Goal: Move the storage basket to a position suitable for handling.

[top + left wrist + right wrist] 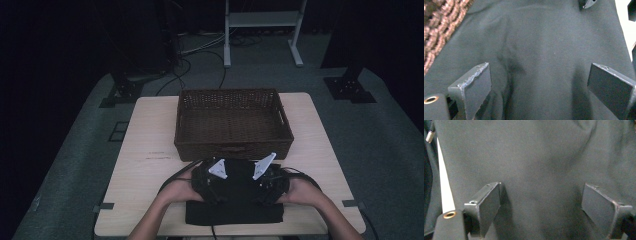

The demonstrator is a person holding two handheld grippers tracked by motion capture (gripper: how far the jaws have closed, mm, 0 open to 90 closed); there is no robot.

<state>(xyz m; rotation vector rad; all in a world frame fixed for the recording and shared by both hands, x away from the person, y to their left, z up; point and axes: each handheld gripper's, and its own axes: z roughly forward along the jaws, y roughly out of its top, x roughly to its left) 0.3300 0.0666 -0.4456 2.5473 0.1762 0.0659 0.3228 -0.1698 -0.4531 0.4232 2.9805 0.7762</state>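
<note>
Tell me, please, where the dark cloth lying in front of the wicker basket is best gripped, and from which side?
Probably from above, one pinch near each end. The dark cloth lies flat and folded on the table, so no edge stands up. The left gripper and right gripper sit open over its soft, slightly creased surface, which should bunch between the jaws.

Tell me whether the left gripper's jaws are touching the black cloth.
Cannot tell. In the left gripper view the left gripper stands open just over the black cloth; no contact or gap shows plainly.
</note>
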